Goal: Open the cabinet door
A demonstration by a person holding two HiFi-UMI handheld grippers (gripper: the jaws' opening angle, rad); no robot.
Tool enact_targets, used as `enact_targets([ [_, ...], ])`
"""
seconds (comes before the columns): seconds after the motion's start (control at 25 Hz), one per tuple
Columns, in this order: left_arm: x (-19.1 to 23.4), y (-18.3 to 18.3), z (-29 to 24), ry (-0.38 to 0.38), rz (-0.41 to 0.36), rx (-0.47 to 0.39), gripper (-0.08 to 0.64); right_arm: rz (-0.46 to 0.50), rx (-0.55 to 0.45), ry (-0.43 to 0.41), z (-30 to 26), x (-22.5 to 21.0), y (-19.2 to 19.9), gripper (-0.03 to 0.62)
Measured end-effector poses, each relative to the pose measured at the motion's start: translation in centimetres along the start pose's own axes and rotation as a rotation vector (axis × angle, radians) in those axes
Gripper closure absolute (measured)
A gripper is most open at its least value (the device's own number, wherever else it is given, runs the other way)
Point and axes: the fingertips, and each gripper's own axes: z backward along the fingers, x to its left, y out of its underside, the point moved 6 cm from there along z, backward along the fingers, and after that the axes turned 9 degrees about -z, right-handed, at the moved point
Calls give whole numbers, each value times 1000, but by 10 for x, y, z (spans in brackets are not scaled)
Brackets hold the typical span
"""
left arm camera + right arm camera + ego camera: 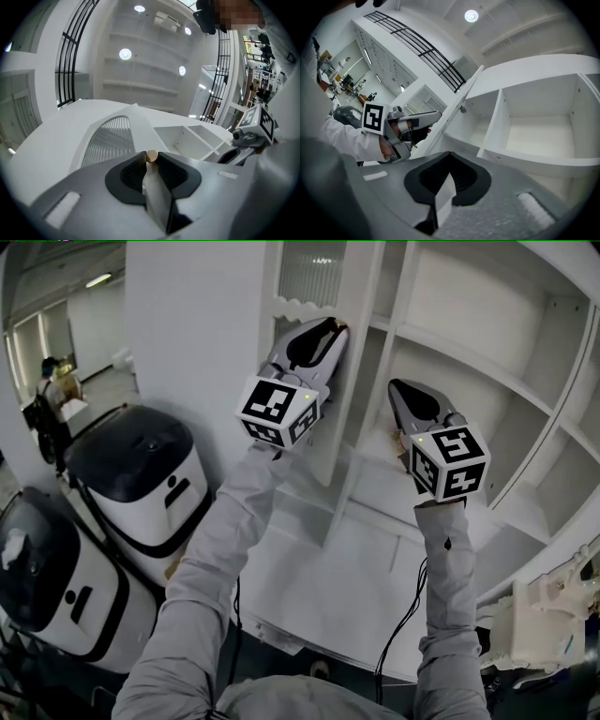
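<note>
Foreground: grey sleeves (pixel 220 549) reaching up. Left gripper (pixel 334 327) pinching the small tan knob (pixel 151 156) of the cabinet door (pixel 110 140), standing partly open off the white shelves (pixel 469 362); right gripper (pixel 450 157) pressed together, empty, near the door's inner face. Likely fault: knob slipping out of the pinch under an off-arc pull.

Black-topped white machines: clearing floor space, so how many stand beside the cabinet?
2. The upper machine stands nearest the cabinet; the lower machine sits at the lower left. Others may be cut off.
</note>
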Motion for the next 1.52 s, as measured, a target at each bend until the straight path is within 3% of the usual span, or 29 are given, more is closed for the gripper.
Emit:
enact_targets([
  [0.36,25,-18,32,44,100,-76,459,-7,6,70,3,34,-9,589],
  [0.68,62,-37,73,59,137,-114,451,-41,-1,70,-7,77,-13,589],
  [0.88,87,-47,91,92,130,-95,447,-69,4,47,-17,101,-13,589],
  [1.04,101,-52,105,45,122,-112,448,-70,6,29,-23,115,-15,589],
  [1.16,115,-63,112,-13,110,-147,543,-73,1,20,-26,122,-18,589],
  [1.2,121,-65,113,-20,110,-145,545,-76,-2,13,-27,124,-19,589],
  [1.52,132,-69,116,6,15,-43,543,-63,-40,-141,-51,163,-33,589],
])
